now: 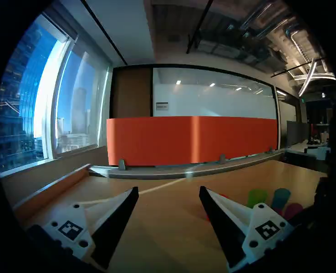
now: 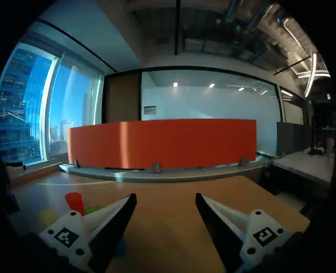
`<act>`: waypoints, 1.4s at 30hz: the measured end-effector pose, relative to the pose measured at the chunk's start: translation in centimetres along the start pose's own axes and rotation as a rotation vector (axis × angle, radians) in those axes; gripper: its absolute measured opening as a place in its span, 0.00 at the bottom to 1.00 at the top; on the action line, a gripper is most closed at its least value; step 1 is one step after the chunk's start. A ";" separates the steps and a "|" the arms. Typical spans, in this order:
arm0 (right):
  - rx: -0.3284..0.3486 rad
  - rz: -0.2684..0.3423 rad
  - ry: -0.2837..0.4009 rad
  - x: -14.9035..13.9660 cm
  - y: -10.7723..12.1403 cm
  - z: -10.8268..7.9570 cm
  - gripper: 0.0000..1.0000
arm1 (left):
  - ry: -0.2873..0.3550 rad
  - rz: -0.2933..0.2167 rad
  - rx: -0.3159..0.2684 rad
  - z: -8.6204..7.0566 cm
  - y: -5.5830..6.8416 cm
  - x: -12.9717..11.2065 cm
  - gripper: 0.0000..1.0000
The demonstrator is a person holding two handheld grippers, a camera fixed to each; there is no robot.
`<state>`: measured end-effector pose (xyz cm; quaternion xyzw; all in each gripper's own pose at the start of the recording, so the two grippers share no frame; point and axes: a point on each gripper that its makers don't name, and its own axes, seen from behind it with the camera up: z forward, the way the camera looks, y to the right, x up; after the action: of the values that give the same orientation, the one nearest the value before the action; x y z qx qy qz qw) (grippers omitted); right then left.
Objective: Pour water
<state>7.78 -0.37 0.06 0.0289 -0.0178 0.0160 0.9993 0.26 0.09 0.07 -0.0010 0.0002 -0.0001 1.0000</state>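
Reaching stage: left gripper (image 1: 168, 188) and right gripper (image 2: 165, 195) hover, fingers apart, empty. The green cup (image 1: 257, 198) stands beyond the left gripper's right finger, the red cup (image 2: 74, 201) beside the right gripper's left finger. Next, probably swing toward one.

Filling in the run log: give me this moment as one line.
phase: before grasp | left gripper: jaws open, empty | right gripper: jaws open, empty | coloured cups: on desk, not held

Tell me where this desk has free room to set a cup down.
Free: the bare desk between the left gripper and the orange divider, and likewise ahead of the right gripper. Crowded: the coloured cups stand in the strip between the two grippers.
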 end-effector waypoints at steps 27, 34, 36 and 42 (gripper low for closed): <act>0.169 -0.044 -0.036 8.7 -3.5 0.2 1.00 | 0.039 0.003 -0.169 1.9 2.9 12.9 0.99; 0.293 -0.037 -0.026 9.4 -5.4 -0.5 1.00 | 0.024 0.008 -0.316 1.9 6.2 13.3 0.99; 0.330 -0.044 -0.020 9.8 -6.0 -0.9 1.00 | 0.020 -0.001 -0.360 1.9 7.2 13.4 0.99; 0.432 -0.075 -0.012 10.4 -7.8 -2.2 1.00 | 0.010 -0.023 -0.476 2.0 9.5 13.9 0.99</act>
<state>18.46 -7.75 -2.18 0.2430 -0.0187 -0.0179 0.9697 14.18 9.63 2.00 -0.2367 0.0050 -0.0115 0.9715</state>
